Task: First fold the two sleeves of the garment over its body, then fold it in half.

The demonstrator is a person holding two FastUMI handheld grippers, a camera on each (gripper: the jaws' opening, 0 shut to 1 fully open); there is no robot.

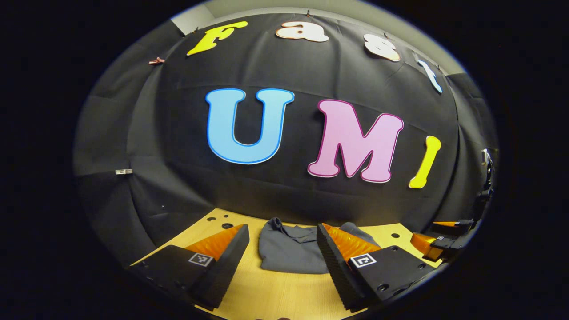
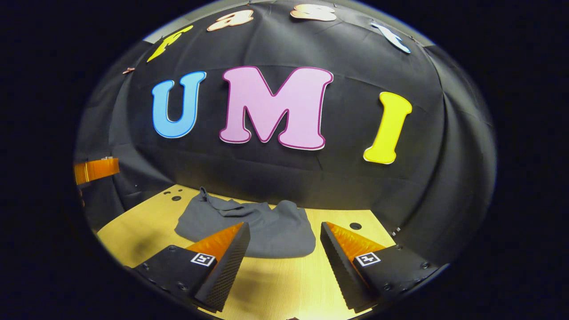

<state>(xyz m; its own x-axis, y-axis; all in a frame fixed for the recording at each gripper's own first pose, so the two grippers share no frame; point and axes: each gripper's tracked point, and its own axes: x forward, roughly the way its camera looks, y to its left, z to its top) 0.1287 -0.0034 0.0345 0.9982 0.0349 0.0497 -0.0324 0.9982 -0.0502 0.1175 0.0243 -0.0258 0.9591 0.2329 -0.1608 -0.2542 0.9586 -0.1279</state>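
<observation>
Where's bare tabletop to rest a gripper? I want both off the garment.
Bare wood lies between the garment and the table's near edge, and on both sides of it. The far strip by the cloth wall is crowded. Both grippers, left and right, hover open.

Both grippers are hanging level, fingers pointing toward the far side. The left gripper [image 1: 282, 262] has its fingers spread wide apart with nothing pinched between them. Same deal with the right gripper [image 2: 284, 262], fingers wide apart and holding nothing. In the left gripper view the right one [image 1: 438, 242] sits off at the right edge.
</observation>
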